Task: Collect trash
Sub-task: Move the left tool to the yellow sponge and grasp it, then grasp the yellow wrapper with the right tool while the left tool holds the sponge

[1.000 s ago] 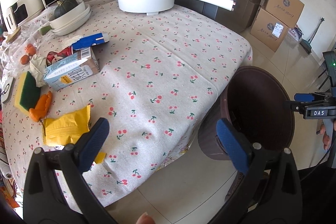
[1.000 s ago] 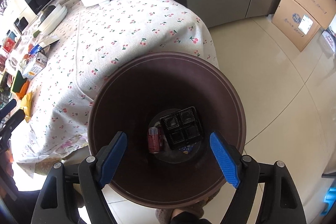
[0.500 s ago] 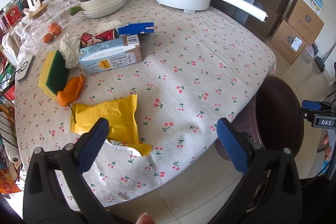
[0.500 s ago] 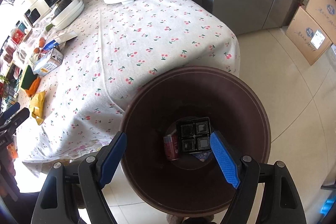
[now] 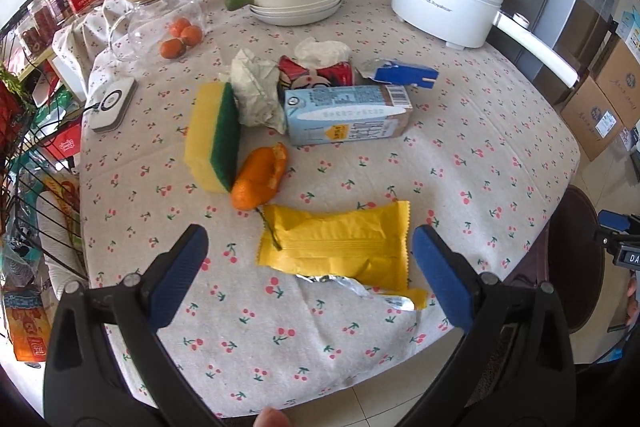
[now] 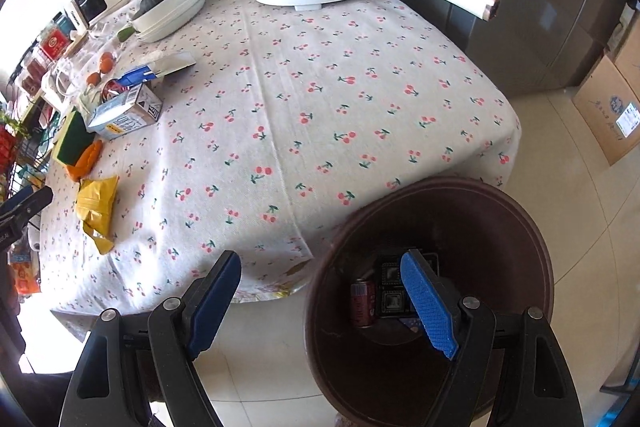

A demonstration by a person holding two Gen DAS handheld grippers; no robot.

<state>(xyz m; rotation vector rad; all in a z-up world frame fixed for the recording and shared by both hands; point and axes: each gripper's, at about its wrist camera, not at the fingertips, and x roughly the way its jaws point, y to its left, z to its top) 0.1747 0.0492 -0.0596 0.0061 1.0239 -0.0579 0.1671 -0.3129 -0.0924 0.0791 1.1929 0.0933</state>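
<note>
Holding: brown trash bin (image 6: 516, 227) contains red can (image 6: 363, 303), black tray (image 6: 390, 287).
Left hand-held gripper (image 5: 316, 279): released over yellow wrapper (image 5: 340, 247).
Right hand-held gripper (image 6: 326, 307): released.

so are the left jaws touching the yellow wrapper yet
Apart. The left wrist view shows the open left gripper straddling the yellow wrapper, tablecloth visible between each pad and it.

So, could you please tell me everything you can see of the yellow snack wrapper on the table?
The yellow snack wrapper is a crinkled foil-lined packet with serrated end seams, lying flat on the cherry-print tablecloth near the table's front edge. Its near end is torn open, showing silver lining and a loose yellow flap. A thin dark stem lies across its far-left corner, beside the orange peel. It sits between the open fingers of the left hand-held gripper, which is not touching it.
</note>
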